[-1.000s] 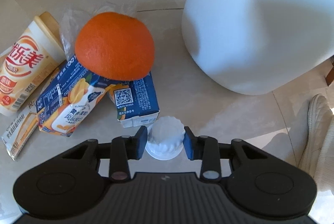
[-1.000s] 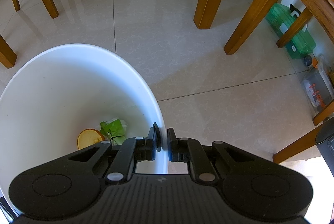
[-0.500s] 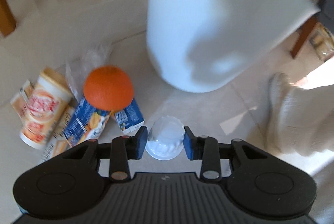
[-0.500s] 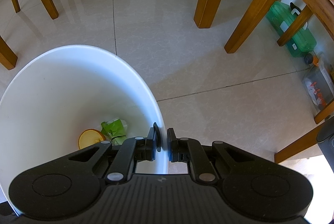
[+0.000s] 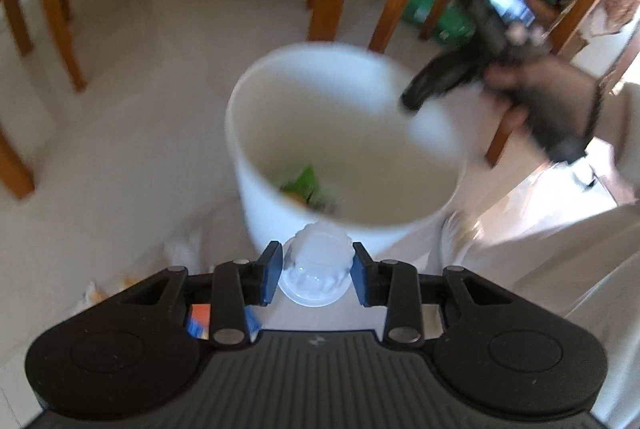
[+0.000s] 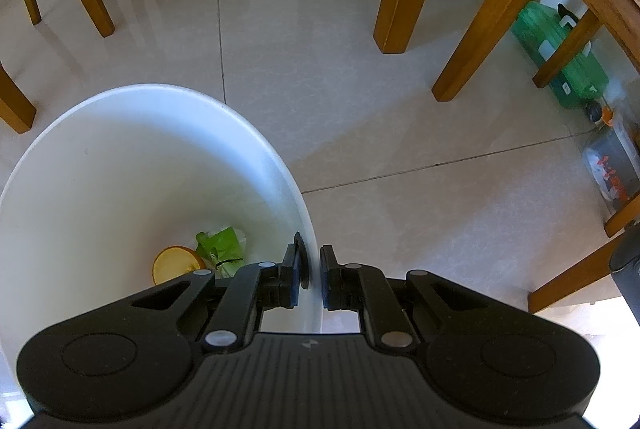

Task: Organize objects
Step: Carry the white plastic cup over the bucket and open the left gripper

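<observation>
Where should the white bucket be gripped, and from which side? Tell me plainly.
Grip the white bucket by its thin rim, from above, one of the jaws inside and one outside, as the right gripper does. The body is too wide to span, and the open top exposes the rim. That leaves the mouth clear for the white fluted cup in the left gripper.

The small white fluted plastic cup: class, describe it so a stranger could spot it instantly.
Find the big white plastic bucket on the tiled floor. Just in front of its near wall, the left hand-held gripper clamps the small white fluted plastic cup. Unlike the green and orange rubbish inside, it is ridged, translucent white.
</observation>
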A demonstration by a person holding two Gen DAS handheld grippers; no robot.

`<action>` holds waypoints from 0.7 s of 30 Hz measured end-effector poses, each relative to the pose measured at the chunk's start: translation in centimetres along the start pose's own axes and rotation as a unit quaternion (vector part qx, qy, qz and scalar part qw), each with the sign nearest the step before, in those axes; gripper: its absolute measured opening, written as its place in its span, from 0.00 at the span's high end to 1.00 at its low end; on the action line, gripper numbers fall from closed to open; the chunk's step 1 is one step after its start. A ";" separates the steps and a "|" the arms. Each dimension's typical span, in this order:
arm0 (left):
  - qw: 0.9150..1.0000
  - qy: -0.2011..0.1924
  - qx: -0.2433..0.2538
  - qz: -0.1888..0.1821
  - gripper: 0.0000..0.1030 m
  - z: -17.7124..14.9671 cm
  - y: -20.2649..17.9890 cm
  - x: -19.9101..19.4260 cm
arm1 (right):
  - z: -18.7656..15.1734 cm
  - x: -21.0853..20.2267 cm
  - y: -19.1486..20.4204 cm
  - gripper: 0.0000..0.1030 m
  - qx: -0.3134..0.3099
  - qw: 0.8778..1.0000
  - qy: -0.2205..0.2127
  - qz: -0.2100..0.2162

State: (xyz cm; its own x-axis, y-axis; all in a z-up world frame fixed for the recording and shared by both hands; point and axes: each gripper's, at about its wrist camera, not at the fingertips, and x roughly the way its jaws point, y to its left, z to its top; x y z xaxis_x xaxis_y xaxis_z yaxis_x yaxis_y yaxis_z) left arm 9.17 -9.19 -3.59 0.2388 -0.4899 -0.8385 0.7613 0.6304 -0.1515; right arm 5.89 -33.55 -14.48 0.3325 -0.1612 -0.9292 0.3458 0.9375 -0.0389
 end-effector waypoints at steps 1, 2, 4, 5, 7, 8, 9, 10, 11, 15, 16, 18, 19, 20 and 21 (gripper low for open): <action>1.000 -0.010 0.009 -0.004 0.66 1.1 -0.5 -0.4 | 0.0 0.0 0.0 0.88 0.002 1.000 0.000 0.001; 1.000 -0.019 0.016 -0.008 0.66 1.9 -1.0 -0.6 | 0.0 0.0 -0.1 0.88 0.003 1.000 0.000 0.002; 0.999 -0.039 0.031 -0.015 0.66 3.5 -2.0 -0.8 | 0.0 0.0 -0.1 0.88 0.003 1.000 0.001 0.002; 0.998 -0.046 0.035 -0.020 0.65 4.1 -2.4 -0.7 | 0.1 0.0 -0.1 0.88 0.003 1.000 0.001 0.001; 0.997 -0.055 0.038 -0.028 0.65 5.1 -3.4 -0.9 | 0.1 0.0 0.0 0.88 0.002 1.000 0.001 0.000; 0.997 -0.056 0.037 -0.028 0.58 5.4 -3.8 -0.6 | 0.1 0.0 0.0 0.88 0.001 1.000 0.001 0.000; 0.998 -0.053 0.036 -0.028 0.52 5.6 -4.1 -0.5 | 0.1 0.0 0.0 0.88 0.002 1.000 0.001 0.000; 0.998 -0.050 0.032 -0.027 0.37 5.9 -4.4 -0.1 | 0.1 0.0 0.0 0.88 0.002 1.000 0.001 0.001; 0.998 -0.052 0.027 -0.023 0.30 5.8 -4.4 0.0 | 0.0 0.0 0.0 0.88 0.002 1.000 0.001 0.002; 0.998 -0.051 0.023 -0.012 0.22 4.8 -3.8 -0.2 | 0.0 -0.1 -0.3 0.88 0.006 1.000 0.002 0.007; 0.998 -0.051 0.020 -0.008 0.19 4.6 -3.6 -0.2 | 0.1 -0.1 -0.3 0.88 0.006 1.000 0.002 0.008; 0.999 -0.047 0.014 -0.008 0.18 4.2 -3.2 -0.2 | 0.1 -0.1 -0.4 0.88 0.005 1.000 0.002 0.007; 0.999 -0.044 0.009 -0.007 0.18 4.1 -3.0 -0.2 | 0.1 -0.1 -0.4 0.88 0.006 1.000 0.002 0.007; 0.999 -0.043 0.005 -0.004 0.16 3.9 -2.8 -0.2 | 0.1 -0.1 -0.4 0.88 0.006 1.000 0.002 0.007; 0.999 -0.042 0.003 0.000 0.16 3.7 -2.7 -0.2 | 0.0 -0.1 -0.3 0.88 0.006 1.000 0.002 0.006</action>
State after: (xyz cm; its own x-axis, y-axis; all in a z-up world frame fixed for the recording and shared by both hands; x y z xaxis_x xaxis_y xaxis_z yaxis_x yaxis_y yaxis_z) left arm 9.32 -12.99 -1.10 0.2873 -0.5388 -0.7919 0.7648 0.6268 -0.1490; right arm 5.77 -33.87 -14.35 0.3331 -0.1484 -0.9311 0.3522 0.9357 -0.0231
